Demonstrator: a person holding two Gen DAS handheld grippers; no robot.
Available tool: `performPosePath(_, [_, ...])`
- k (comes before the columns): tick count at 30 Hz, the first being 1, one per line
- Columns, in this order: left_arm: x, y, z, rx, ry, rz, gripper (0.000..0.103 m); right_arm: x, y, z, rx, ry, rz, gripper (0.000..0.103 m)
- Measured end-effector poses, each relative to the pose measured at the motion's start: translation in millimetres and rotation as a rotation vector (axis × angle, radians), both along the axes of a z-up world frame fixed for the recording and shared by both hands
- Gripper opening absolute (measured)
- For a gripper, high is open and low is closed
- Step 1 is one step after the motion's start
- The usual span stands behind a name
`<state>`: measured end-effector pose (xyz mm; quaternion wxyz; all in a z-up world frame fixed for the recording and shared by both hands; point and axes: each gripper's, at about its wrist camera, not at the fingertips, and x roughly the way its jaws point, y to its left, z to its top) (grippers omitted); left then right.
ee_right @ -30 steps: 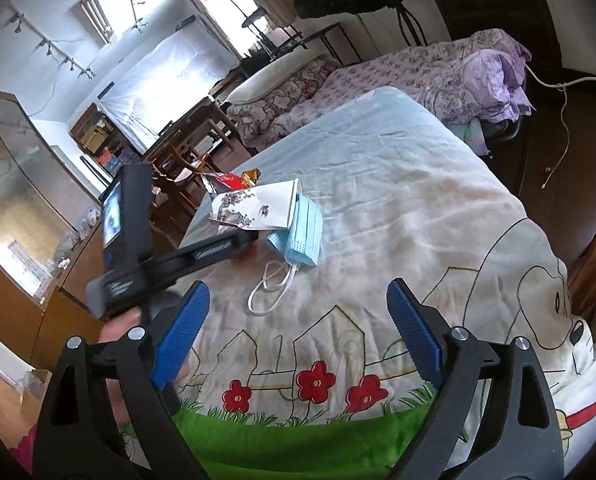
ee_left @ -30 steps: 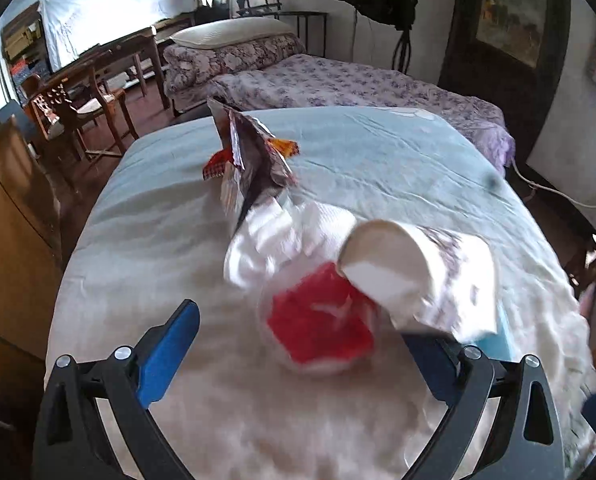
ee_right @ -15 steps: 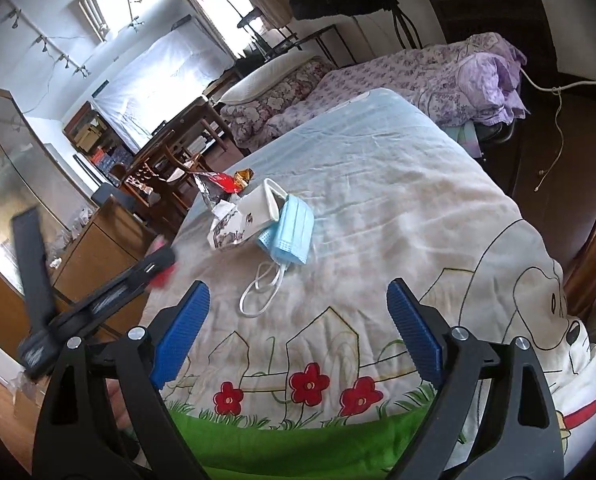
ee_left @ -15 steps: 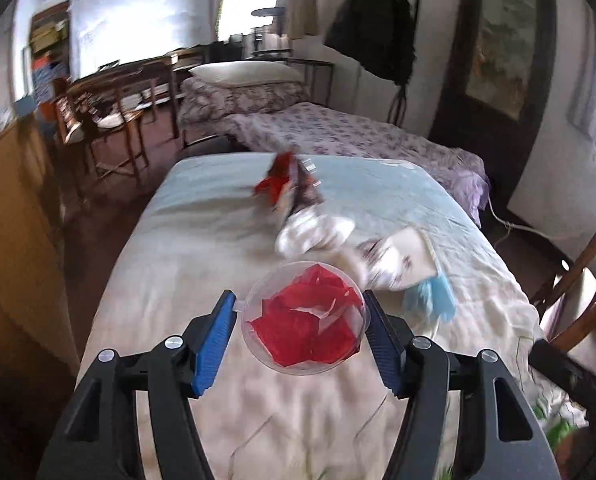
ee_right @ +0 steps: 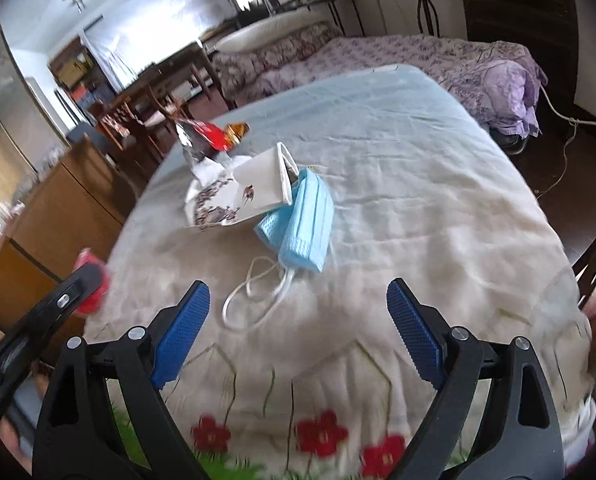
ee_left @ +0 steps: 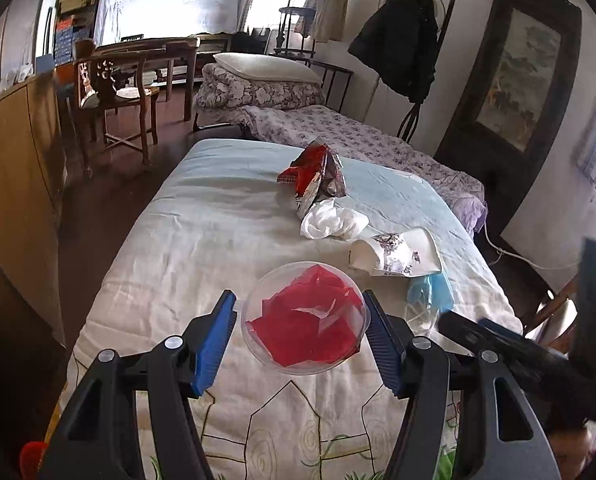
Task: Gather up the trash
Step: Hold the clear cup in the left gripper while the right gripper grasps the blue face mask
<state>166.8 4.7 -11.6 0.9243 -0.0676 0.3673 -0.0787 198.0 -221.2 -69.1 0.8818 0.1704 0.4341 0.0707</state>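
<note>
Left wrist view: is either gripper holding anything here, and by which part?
The left gripper clamps the clear round plastic cup with red paper inside across its opposite sides. The right gripper is open and holds nothing.

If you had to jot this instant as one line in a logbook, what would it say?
left gripper: shut on clear cup | right gripper: open, empty, above face mask | bed: wrapper, tissue, paper cup left

left hand-held gripper [ee_left: 300, 330] clamped, right hand-held gripper [ee_right: 298, 320] agape
</note>
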Motion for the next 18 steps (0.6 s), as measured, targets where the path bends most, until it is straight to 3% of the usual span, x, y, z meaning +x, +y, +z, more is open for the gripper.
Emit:
performPosePath(8, [4.6,-4.9,-4.2,0.009,0.018,-0.01,0.063,34.9,12.3,-3.9,-0.177,0.007,-0.038,0.083])
performPosePath(9, [4.8,-5.1,-4.4,0.01,0.019,-0.011,0.063,37.9,12.4,-5.8,-0.201,0.011,-0.043,0.077])
performPosePath(10, [4.6,-5.3,-4.4,0.009,0.018,-0.01,0.063,38.4,12.5,-7.0,-0.205,0.013,-0.038,0.053])
performPosePath(11, [4.6,-5.3,-4.4,0.007,0.018,-0.009,0.063,36.5,11.8,-7.2,-0.184,0.012,-0.017,0.018])
performPosePath(13, [5.6,-4.9,-5.3,-0.002,0.022,-0.007,0.063,30.4,8.4,-0.1,-0.181,-0.02,-0.018,0.01])
performPosePath(15, [5.2,-2.8,-6.4,-0.012,0.023,-0.004,0.063,9.8,-0.6,15.0,-0.169,-0.086,-0.05,0.009])
performPosePath(18, [5.0,0.0,-6.6,-0.026,0.025,0.0,0.063,-27.4,-16.4,25.3,-0.038,-0.139,-0.041,0.012])
